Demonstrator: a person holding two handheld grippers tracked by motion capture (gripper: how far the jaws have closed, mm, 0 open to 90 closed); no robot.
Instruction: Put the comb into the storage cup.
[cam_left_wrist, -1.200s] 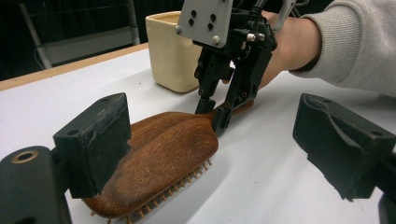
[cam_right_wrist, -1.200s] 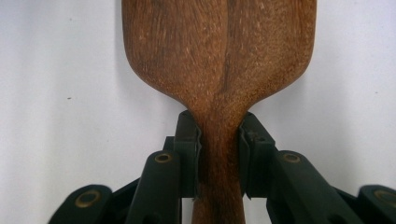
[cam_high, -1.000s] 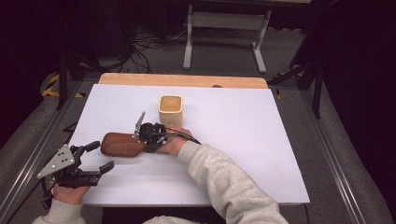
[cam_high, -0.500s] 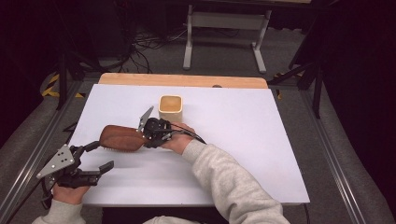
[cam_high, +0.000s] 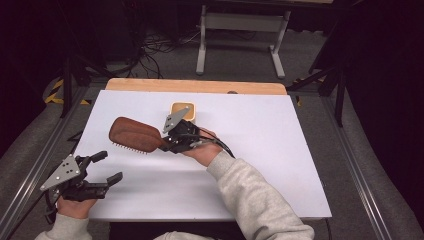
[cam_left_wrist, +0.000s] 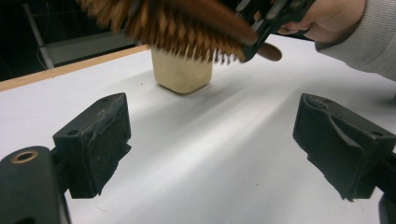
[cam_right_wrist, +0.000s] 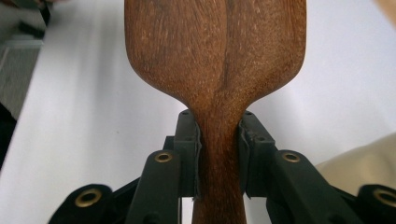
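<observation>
The right gripper (cam_high: 167, 142) pinches the hairbrush (cam_high: 134, 135) handle (bristles down) above the table (cam_high: 280, 150); the left gripper (cam_high: 107, 167), jaws spread, rests near the front-left corner, the cup (cam_high: 182, 110) behind.

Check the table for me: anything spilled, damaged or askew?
Nothing stands out. The right gripper clamps the wooden hairbrush squarely by its handle, the cup stands upright, and the left gripper is open.

Hairbrush (cam_high: 134, 135) raised above the table (cam_high: 280, 150), left of centre, its handle between the jaws of the right gripper (cam_high: 175, 141). Cup (cam_high: 182, 110) on the table just behind that gripper. Left gripper (cam_high: 95, 170) at the near left corner, well apart.
</observation>
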